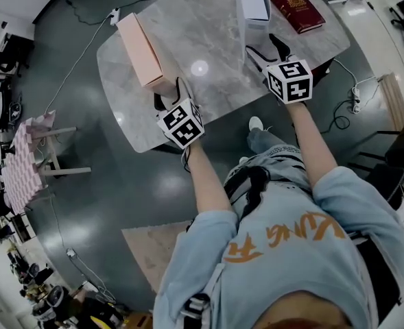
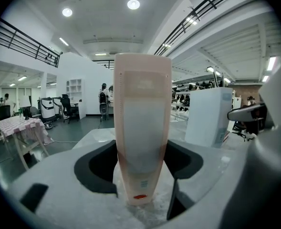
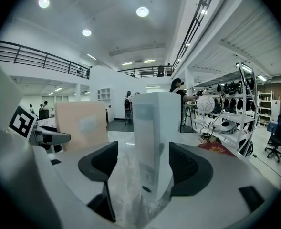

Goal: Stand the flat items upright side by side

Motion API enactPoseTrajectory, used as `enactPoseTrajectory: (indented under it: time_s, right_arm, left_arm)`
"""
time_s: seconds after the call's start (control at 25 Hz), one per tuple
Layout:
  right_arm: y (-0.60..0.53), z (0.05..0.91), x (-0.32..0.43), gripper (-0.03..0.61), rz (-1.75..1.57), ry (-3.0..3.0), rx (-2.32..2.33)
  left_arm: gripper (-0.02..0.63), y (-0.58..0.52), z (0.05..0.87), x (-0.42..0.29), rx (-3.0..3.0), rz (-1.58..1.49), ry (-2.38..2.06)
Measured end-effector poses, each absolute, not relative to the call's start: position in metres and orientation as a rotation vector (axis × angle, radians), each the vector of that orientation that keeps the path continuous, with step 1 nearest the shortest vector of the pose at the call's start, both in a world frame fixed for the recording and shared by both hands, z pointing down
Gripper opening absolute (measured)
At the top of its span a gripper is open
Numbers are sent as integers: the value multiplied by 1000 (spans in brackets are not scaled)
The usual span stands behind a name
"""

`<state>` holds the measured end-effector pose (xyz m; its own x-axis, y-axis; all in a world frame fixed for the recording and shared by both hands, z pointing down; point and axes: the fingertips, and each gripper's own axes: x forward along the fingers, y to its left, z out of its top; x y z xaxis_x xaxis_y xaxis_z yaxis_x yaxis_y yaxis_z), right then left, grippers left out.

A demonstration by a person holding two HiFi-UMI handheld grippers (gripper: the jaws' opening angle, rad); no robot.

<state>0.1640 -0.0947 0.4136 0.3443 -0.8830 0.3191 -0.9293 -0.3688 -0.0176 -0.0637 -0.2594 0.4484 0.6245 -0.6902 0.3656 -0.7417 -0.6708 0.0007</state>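
Observation:
A long pink box point(image 1: 141, 50) stands on edge at the left of the marble table point(image 1: 208, 81). My left gripper point(image 1: 171, 93) is shut on its near end. In the left gripper view the pink box point(image 2: 142, 128) fills the gap between the pads with no space on either side. A white box point(image 1: 252, 2) stands on edge to the right. Its near end lies between the jaws of my right gripper point(image 1: 265, 49), which is open. In the right gripper view a gap shows between the white box point(image 3: 154, 128) and the left pad. The two boxes stand well apart.
A dark red book point(image 1: 297, 9) lies flat at the table's far right, beside the white box. The table's near edge runs just under both grippers. Cables trail over the floor on both sides. A pink-checked small table point(image 1: 23, 163) stands off to the left.

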Motion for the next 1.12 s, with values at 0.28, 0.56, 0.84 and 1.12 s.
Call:
enactPoseTrajectory:
  time_s: [0.28,0.56,0.84,1.12]
  right_arm:
    - [-117,424,185,436,477,-1586,2486]
    - [-139,434,205,446,499,-1564,2492]
    - [-154,438,220,441,494,-1597,2459]
    - [-168,436,226,412,495,-1733,2385]
  left_arm:
    - [311,-272,447,-38,2701,515,-1182]
    - [313,-281,447,-10,2717,537,-1161]
    - [312,-286,448,18,2718,543,-1151]
    - [311,-286,446,41,2718,548,-1144]
